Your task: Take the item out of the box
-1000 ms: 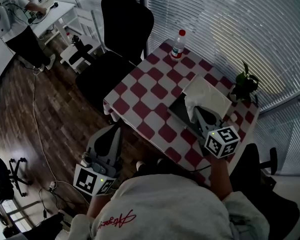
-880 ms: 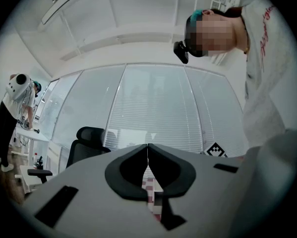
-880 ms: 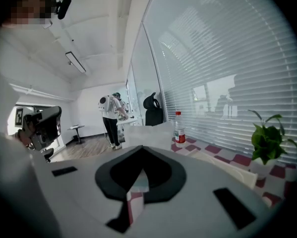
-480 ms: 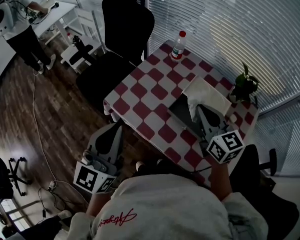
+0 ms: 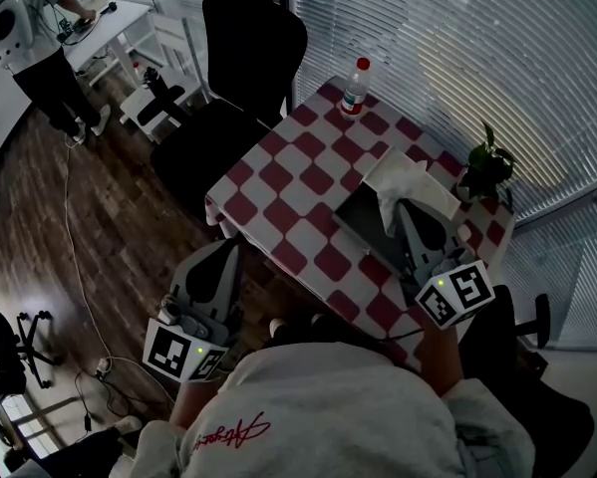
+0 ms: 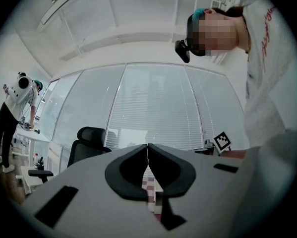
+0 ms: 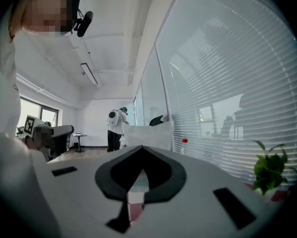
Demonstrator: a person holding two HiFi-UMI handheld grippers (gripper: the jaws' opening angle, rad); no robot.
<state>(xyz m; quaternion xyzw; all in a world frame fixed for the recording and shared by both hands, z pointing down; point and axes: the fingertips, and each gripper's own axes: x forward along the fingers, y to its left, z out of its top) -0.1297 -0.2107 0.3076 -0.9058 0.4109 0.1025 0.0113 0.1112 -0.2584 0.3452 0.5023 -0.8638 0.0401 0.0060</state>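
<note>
**Q:** Box (image 5: 360,222) on the checked tablecloth (image 5: 278,182): why does its white lid (image 5: 436,197) lie folded back?

**A:** The folded lid leaves the dark interior open from above, so a gripper can reach in along its own axis.

**Q:** Where is the item?

**A:** The white crumpled sheet (image 5: 393,179) is raised over the box's mouth, at the tips of the right gripper (image 5: 398,209). In the right gripper view the jaws are pressed together at their tips. The sheet appears pinched there, though so thin a hold is hard to confirm. Whether its lower end is free of the box cannot be told.

**Q:** And the left gripper (image 5: 223,252)?

**A:** It is held off the table's near edge, over the floor, with its jaws clenched on nothing. It is probably kept clear because a light sheet needs only one gripper.

**Q:** What stage has the task reached?

**A:** The extraction looks partway done. The next move calls for a lift straight upward, which would keep the sheet from snagging on the rim.
</note>
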